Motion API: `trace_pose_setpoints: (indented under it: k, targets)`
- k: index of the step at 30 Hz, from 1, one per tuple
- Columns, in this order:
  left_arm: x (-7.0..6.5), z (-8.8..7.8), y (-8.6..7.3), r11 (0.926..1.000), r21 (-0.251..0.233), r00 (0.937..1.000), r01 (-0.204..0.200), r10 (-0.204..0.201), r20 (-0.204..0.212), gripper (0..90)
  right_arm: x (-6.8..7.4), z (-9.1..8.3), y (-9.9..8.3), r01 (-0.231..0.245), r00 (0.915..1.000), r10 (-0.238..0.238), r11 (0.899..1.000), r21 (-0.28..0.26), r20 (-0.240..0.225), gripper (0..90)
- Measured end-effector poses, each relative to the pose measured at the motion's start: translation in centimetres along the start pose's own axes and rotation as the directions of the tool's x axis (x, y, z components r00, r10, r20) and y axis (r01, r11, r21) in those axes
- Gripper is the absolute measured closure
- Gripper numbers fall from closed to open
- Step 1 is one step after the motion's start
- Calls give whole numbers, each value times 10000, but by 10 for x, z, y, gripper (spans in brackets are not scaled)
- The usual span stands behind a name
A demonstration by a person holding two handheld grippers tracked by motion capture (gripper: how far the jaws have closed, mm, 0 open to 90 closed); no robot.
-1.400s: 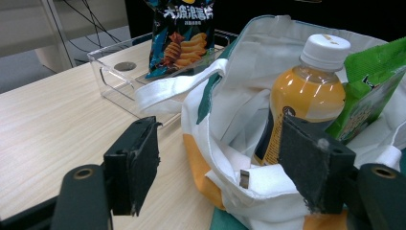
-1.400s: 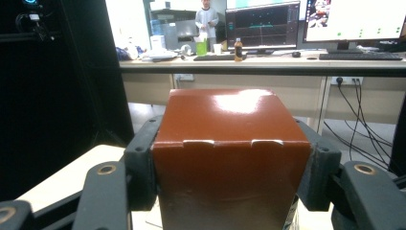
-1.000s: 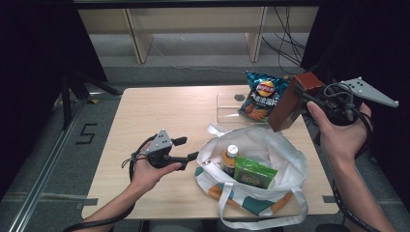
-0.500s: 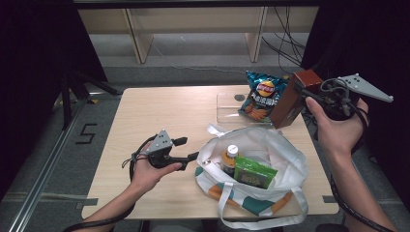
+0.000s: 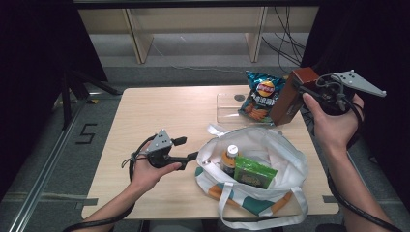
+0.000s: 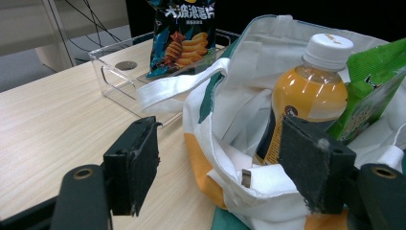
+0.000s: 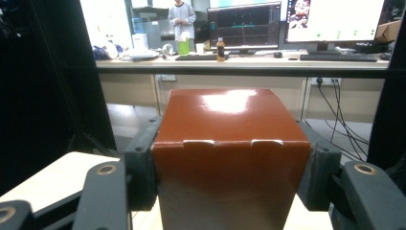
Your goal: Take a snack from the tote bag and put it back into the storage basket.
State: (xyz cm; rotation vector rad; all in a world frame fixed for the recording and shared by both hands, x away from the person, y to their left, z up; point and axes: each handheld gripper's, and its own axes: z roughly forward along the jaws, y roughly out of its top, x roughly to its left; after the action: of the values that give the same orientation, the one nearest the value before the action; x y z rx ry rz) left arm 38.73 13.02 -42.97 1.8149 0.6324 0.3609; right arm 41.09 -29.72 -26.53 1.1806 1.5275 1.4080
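Left hand-held gripper (image 6: 218, 167) is sitting jaws wide, one pad on each side of the tote bag (image 5: 285, 159) rim, not pinching it as far as visible. Just beyond its pads, the orange drink bottle (image 6: 306, 96) and green packet (image 6: 378, 86) are lying inside the bag. Farther out, the chip bag (image 5: 261, 96) is standing in the clear tray (image 5: 227, 107) on the counter (image 5: 169, 111). Right hand-held gripper (image 7: 230, 182) is clamping the brown box (image 7: 232, 158) between its pads, held above the counter's far right edge. Judging progress: roughly midway, with bottle and packet still to go.
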Motion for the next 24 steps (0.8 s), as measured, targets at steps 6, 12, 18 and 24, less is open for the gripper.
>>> trace_pose_setpoints:
  k: [6, 12, 18, 24]
  targets:
    - [0, 0, 0, 10000, 8, 10000, -27, 27, 2, 296, -2, 7, 1, 23, 10000, -23, 10000, 29, 11, 393]
    - [1, 0, 0, 10000, -57, 10000, -32, 32, 65, 296, -4, 14, 0, 28, 9999, -28, 10000, 10, 114, 393]
    - [1, 0, 0, 10000, -67, 10000, -7, 8, 68, 296, -5, 20, -3, -21, 9998, 19, 9999, 109, 177, 393]
    - [1, 0, 0, 10000, -42, 10000, -19, 19, 54, 296, -7, 27, -4, -29, 9996, 26, 9999, 117, 293, 393]
